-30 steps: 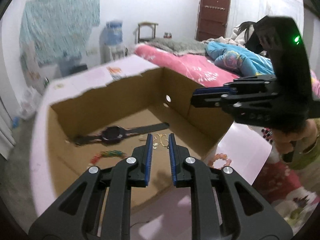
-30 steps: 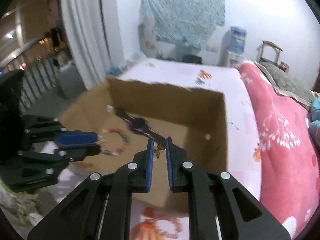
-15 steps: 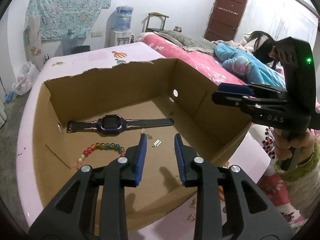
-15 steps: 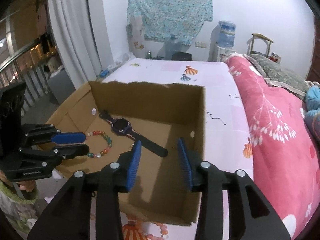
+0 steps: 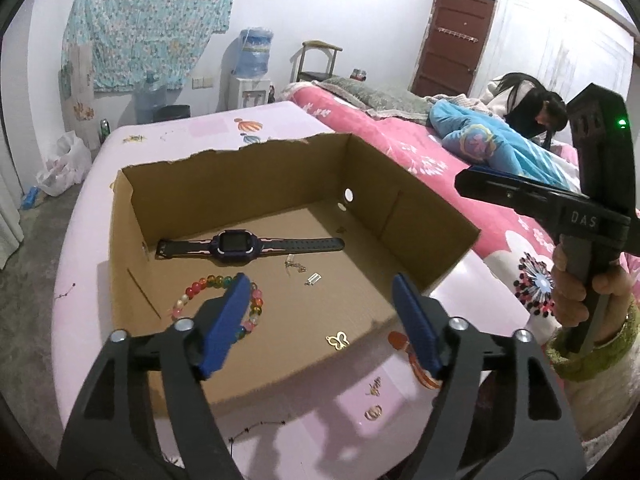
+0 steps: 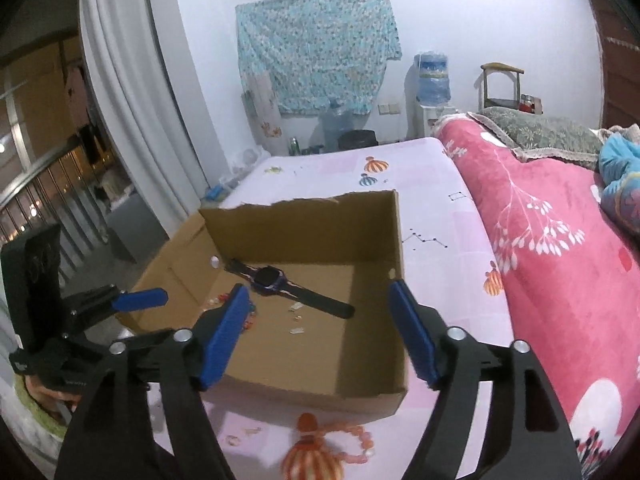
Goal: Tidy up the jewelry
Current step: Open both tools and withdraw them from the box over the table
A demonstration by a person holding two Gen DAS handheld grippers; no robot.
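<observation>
Basically mid-sort, between picks. Left gripper (image 5: 320, 322) and right gripper (image 6: 320, 330) both hang over the near edge of the open brown cardboard box (image 5: 432, 216), jaws opening wide, nothing between the blue pads of either.

In the box: dark smartwatch with black strap (image 5: 240, 243), multicoloured beaded bracelet (image 5: 200, 286) partly behind the left gripper's finger, thin gold chain with a small tag (image 5: 298, 269), flat gold butterfly charm (image 5: 338, 340) near the front wall.

Outside on the sheet, just in front of the box: pale pink bead bracelet (image 6: 352, 442), small gold ring-like piece (image 5: 373, 412), another tiny gold bit (image 5: 375, 386), thin dark strand (image 5: 256, 428) (too small to identify).

Judgement: next step is a pick of one loose piece on the sheet, then a drop into the box. That calls for tilting down and back toward the near sheet; small flat pieces on soft fabric need a low, precise pinch. The bracelet looks like the easiest grab.

Surface: mattress in a pale pink printed sheet (image 5: 192, 128), pink flowered blanket (image 6: 540, 240) alongside. Room: white walls, teal patterned cloth (image 6: 316, 40) hung up, water dispenser (image 5: 252, 64), brown door (image 5: 452, 44), another person sitting by the far bed.
</observation>
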